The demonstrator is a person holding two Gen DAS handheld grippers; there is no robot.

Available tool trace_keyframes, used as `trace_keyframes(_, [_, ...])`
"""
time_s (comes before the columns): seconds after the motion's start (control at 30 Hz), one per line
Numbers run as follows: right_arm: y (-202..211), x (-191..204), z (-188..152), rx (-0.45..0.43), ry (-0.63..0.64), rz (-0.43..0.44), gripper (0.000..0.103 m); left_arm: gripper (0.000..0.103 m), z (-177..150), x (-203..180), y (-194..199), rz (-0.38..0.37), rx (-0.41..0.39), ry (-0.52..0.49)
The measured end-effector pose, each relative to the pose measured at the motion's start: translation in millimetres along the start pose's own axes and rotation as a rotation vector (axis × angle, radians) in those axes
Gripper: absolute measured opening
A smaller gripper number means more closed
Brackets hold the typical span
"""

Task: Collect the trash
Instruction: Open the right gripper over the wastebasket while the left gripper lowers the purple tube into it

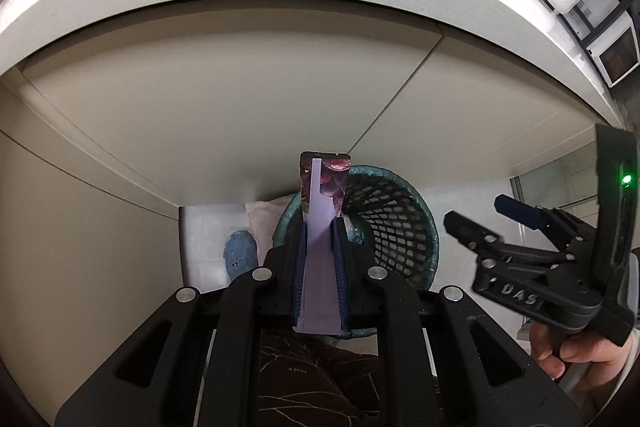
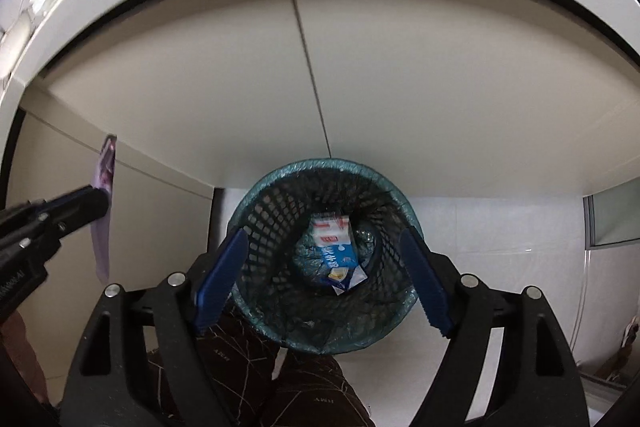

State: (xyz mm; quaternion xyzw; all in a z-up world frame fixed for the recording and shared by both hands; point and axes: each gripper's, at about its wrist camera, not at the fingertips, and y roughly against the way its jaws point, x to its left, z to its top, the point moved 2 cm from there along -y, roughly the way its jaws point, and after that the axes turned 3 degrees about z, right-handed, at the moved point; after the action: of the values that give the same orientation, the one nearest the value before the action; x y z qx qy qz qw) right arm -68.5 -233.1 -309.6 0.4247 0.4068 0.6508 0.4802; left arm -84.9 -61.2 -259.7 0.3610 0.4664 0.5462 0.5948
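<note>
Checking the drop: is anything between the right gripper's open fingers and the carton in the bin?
Nothing solid. In the right wrist view the right gripper is open above the bin, and the carton lies at its bottom, unobstructed.

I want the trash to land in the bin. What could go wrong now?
1. The purple wrapper, pinched in the left gripper, hangs over the near-left rim of the mesh bin, not over its middle. Let go now, it might flutter onto the floor.
2. The right gripper is open right above the bin, so moving the wrapper across could bump it.
3. The blue-and-white carton already lies inside; a light wrapper may snag on the bin's liner.
</note>
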Motion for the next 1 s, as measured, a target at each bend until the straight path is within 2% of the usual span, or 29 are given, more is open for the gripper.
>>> trace_keyframes(0.43, [54.3,-44.3,6.6,-0.134,-0.094,-0.007,0.091,0.013,-1.7,-30.9,-16.2,-0.035,0.021,-0.064])
trace_keyframes(0.6, [65.2,-59.7,2.0,-0.137,-0.127,0.002,0.095,0.013,0.9,-43.0,-27.1,-0.046,0.038,-0.08])
trace_keyframes(1.0, [67.5,-85.8,-13.5,-0.133,-0.159,-0.016,0.095,0.014,-8.9,-72.1,-52.5,-0.069,0.084,-0.117])
